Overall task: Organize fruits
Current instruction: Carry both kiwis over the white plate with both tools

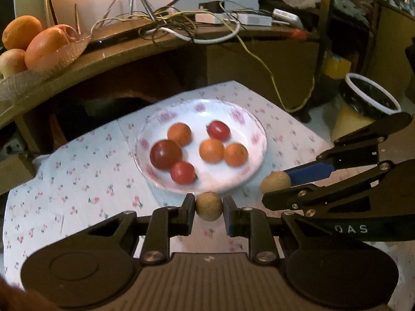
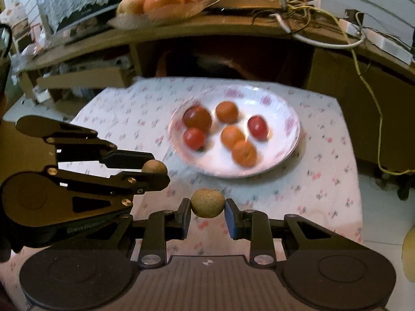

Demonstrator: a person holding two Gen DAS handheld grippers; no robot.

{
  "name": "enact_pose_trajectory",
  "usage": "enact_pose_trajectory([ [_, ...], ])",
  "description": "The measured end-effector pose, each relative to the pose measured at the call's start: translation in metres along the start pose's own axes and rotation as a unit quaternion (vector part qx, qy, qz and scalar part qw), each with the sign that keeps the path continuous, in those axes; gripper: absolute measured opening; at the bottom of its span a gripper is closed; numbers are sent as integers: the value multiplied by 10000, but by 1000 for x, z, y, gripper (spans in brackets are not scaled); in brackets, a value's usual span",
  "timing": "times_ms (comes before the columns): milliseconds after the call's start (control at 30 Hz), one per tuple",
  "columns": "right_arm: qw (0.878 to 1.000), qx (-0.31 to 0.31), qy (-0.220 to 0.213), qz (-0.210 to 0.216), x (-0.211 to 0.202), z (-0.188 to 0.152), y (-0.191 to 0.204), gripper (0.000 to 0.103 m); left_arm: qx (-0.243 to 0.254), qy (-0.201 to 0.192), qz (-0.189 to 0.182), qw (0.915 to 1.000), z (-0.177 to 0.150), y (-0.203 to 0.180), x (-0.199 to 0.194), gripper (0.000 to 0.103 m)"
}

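Note:
A white floral plate (image 1: 256, 129) (image 2: 290, 129) on the flowered tablecloth holds several small fruits: orange ones (image 1: 211, 150) (image 2: 232, 136) and red ones (image 1: 182, 172) (image 2: 194, 138). My left gripper (image 1: 209, 206) is shut on a small brown round fruit (image 1: 209, 206), held above the cloth just before the plate's near rim. My right gripper (image 2: 207, 203) is shut on a second brown fruit (image 2: 207, 203). Each gripper shows in the other's view with its fruit: the right gripper (image 1: 276, 181) and the left gripper (image 2: 154, 168).
A wooden shelf (image 1: 124, 54) behind the table carries a glass dish of large oranges and apples (image 1: 39, 46) (image 2: 160, 2), tangled cables (image 1: 181, 26) and a power strip. A dark white-rimmed bin (image 1: 371, 98) stands on the floor at right.

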State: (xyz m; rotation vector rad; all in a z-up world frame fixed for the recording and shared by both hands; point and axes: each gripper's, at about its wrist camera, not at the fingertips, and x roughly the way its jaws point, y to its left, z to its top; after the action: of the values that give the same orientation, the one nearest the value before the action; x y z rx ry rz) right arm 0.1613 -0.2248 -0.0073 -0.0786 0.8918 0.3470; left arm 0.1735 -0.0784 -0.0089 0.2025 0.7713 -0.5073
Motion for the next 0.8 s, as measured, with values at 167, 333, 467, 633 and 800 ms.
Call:
enact_pose_trajectory([
  [167, 9997, 123, -59, -197, 14, 13, -15, 30, -209, 0, 136, 9997, 15, 13, 18, 29],
  [333, 9992, 178, -219, -294, 21, 27, -24, 30, -258, -175, 149, 9994, 33, 15, 24, 29],
  [467, 9989, 237, -243, -336, 27, 32, -32, 30, -307, -183, 133, 9993, 42, 16, 34, 29],
  [633, 9984, 261, -234, -448, 36, 35, -40, 30, -307, -141, 127, 9993, 48, 15, 49, 29],
  [800, 9978, 314, -284, -511, 43, 41, -44, 30, -349, -127, 133, 9992, 51, 17, 55, 29],
])
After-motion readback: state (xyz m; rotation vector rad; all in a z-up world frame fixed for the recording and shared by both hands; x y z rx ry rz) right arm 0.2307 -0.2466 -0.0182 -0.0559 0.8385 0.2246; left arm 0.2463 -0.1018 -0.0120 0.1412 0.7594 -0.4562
